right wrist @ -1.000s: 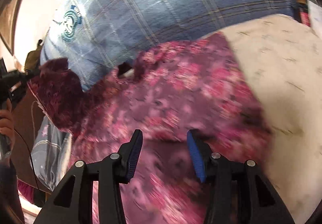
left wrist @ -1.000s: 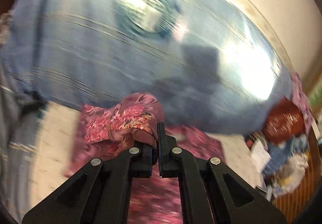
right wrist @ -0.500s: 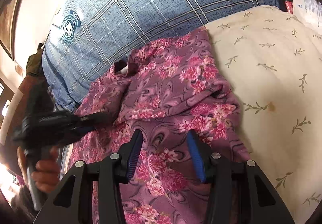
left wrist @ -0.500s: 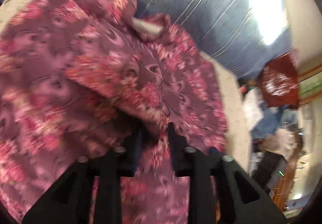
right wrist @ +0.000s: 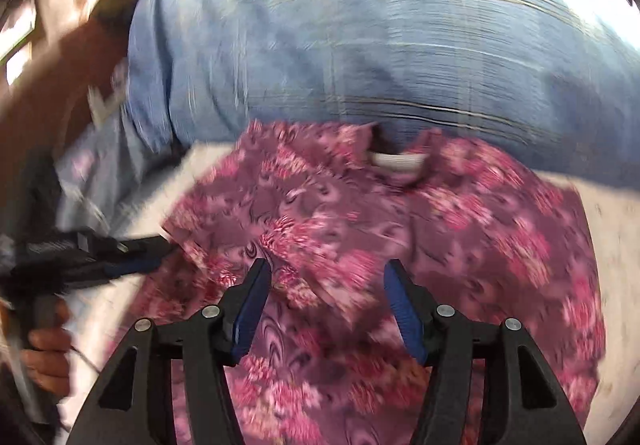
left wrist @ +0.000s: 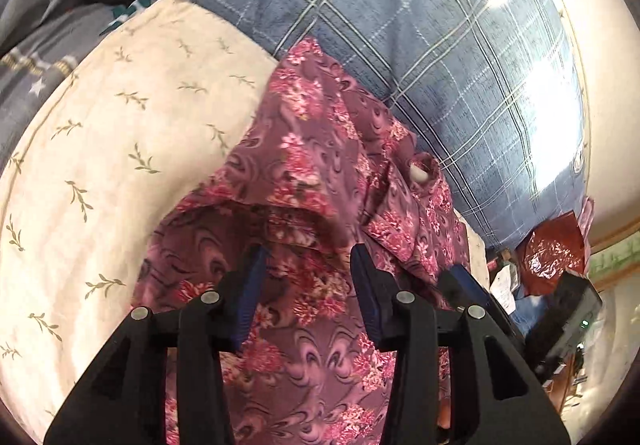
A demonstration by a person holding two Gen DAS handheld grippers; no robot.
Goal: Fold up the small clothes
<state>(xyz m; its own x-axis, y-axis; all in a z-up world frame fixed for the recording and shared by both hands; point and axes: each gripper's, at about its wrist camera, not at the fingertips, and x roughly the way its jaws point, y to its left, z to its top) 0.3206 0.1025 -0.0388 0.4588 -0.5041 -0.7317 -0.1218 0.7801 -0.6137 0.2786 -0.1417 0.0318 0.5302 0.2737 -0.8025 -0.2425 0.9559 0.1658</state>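
Claws first: our left claw [left wrist: 306, 285] hangs over the floral garment [left wrist: 312, 181] with its jaws opening, blue pads apart and pressing on nothing, only cloth lying loose beneath the gap. Our right claw [right wrist: 326, 305] is opening too, spread wider, and its pads are also clear of the fabric below them. The right wrist view is blurred, so finer detail there is lost to us.

The garment lies rumpled on a cream sheet with a leaf print [left wrist: 120, 149], its collar [right wrist: 396, 161] toward a blue plaid cushion [left wrist: 420, 45] that it touches along its far edge. A fold of cloth is heaped up just ahead of the left claw.

From the right wrist view we see the left claw at the garment's left edge, gripped by a hand [right wrist: 48, 353]. Bare sheet lies open to the left of the garment in the left wrist view. Clutter, including a red foil bag [left wrist: 548, 257], sits past the right edge.
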